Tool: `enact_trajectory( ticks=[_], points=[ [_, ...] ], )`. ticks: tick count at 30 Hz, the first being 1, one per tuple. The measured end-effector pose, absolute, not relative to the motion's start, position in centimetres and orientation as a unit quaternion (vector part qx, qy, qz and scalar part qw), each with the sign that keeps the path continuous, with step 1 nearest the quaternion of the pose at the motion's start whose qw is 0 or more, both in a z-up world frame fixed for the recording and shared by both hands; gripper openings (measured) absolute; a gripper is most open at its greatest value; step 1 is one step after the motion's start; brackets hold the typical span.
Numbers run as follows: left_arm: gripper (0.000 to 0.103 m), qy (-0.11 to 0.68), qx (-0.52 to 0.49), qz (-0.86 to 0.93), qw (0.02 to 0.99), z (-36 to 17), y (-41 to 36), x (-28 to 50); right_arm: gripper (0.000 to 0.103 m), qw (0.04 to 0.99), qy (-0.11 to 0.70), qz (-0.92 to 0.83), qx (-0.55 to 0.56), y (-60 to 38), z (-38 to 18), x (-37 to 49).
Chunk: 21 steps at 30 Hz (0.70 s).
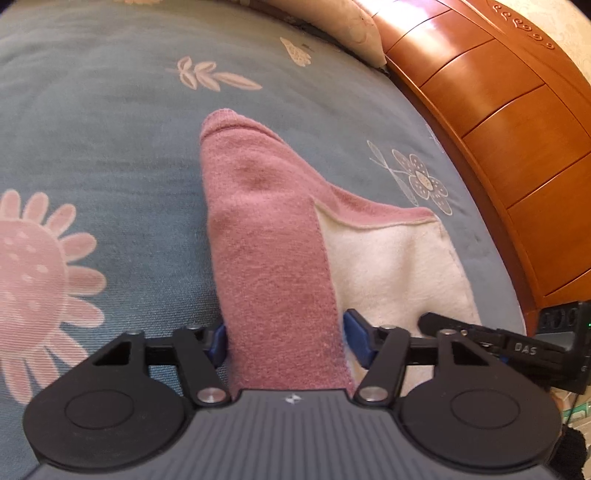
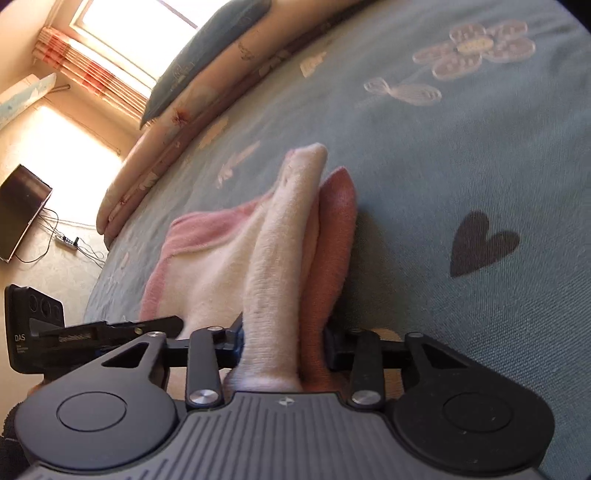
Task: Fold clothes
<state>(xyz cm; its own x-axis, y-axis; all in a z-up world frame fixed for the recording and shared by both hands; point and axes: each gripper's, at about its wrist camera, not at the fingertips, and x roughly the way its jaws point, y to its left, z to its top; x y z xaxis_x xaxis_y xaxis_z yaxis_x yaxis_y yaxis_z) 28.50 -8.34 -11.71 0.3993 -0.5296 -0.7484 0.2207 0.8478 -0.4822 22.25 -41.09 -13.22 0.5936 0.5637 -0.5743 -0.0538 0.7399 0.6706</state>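
Note:
A pink garment with a cream fleece lining (image 1: 266,236) lies on the blue flowered bed cover (image 1: 110,147). My left gripper (image 1: 282,341) is shut on a thick pink fold of it, which stretches forward from the jaws. My right gripper (image 2: 284,345) is shut on another bunched fold, cream on the left and pink on the right (image 2: 288,258). The cream inner side is spread open between the two grippers. Each gripper shows at the edge of the other's view: the right one in the left wrist view (image 1: 517,347), the left one in the right wrist view (image 2: 92,332).
A wooden headboard or cabinet (image 1: 498,110) runs along the bed's right side, with a pillow (image 1: 354,29) at its far end. In the right wrist view a rolled quilt (image 2: 177,122) lies along the bed's far edge; a dark monitor (image 2: 22,210) and cables sit on the floor.

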Motion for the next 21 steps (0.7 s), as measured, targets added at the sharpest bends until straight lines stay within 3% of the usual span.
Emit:
enact_trajectory(
  ticks=[6,21],
  points=[
    [0.050,0.472,-0.109,-0.230,0.844,-9.4,-10.6,27.1,0.038,0.857,0.392,0.181,0.280,-40.6,-10.6,21.5],
    [0.049,0.462,-0.087,-0.322,0.822,-6.7,-22.2,26.3,0.038,0.902,0.342,0.088,0.250,-49.7,-5.3,17.7]
  ],
)
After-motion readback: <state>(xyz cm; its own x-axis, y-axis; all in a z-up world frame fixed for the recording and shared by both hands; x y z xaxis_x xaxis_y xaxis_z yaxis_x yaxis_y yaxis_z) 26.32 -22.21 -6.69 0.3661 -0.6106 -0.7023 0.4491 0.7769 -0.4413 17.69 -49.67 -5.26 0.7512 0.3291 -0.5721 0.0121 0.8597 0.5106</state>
